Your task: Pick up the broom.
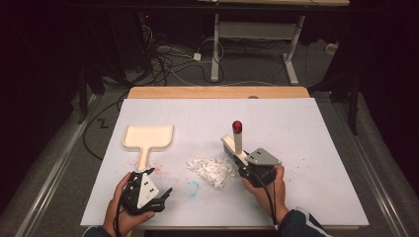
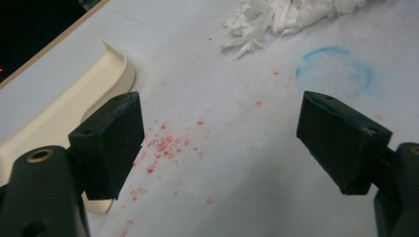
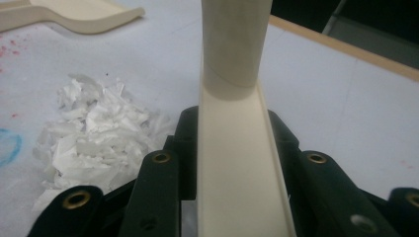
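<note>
A cream dustpan (image 1: 148, 137) lies flat at the left of the white table, handle toward me; its handle edge (image 2: 74, 106) runs beside the left jaw in the left gripper view. My left gripper (image 1: 159, 180) (image 2: 220, 106) hovers open just past the handle's end, with only bare table between its jaws. A pile of white paper shreds (image 1: 213, 169) (image 2: 286, 15) (image 3: 94, 133) sits mid-table. My right gripper (image 1: 245, 165) (image 3: 232, 118) is shut on the cream brush (image 1: 237, 140) (image 3: 232, 163), whose red-capped handle stands up, right beside the shreds.
A blue ring (image 1: 192, 187) (image 2: 335, 71) is drawn on the table sheet (image 1: 296, 128) between the two hands. Red specks (image 2: 163, 145) are scattered near the dustpan handle. A wooden strip (image 1: 217, 92) runs along the far edge, with cables and a desk frame on the floor beyond.
</note>
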{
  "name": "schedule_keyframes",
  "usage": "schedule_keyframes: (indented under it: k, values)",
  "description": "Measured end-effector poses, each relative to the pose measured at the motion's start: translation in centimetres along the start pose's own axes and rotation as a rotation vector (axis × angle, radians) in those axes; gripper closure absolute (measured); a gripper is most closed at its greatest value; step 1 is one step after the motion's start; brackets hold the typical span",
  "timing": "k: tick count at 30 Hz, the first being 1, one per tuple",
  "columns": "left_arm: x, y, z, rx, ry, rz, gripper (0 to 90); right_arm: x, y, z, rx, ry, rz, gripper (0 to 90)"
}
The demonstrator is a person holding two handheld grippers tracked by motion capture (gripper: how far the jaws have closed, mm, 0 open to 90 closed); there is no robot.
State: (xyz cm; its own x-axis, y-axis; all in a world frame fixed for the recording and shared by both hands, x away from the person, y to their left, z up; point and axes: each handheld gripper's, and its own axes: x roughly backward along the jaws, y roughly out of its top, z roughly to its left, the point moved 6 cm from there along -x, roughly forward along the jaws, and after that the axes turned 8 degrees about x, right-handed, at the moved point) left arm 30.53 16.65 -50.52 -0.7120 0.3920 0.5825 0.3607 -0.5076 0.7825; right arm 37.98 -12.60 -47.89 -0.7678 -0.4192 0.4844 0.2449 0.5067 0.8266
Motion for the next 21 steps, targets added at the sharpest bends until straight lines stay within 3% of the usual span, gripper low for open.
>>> schedule_keyframes:
  k: [6,9,12,16,21]
  values:
    - [0.0,-0.1,0.0,-0.003,0.001,0.001,17.4,-1.0,1.1,3.1,0.028,0.023,-0.019,67.5]
    - [0.0,-0.1,0.1,-0.003,0.002,0.005,17.4,-1.5,2.2,4.4,0.009,0.057,-0.043,67.7]
    - [0.0,-0.1,0.0,-0.005,0.001,0.008,17.4,-2.0,2.9,5.4,0.041,0.066,-0.053,67.6]
    - [-0.1,-0.3,0.0,-0.001,0.0,0.011,17.4,-2.2,3.2,5.0,0.046,0.062,-0.055,67.6]
    - [0.0,-0.4,-0.1,-0.006,-0.003,0.017,17.4,-1.2,3.6,2.3,0.018,0.069,-0.076,67.5]
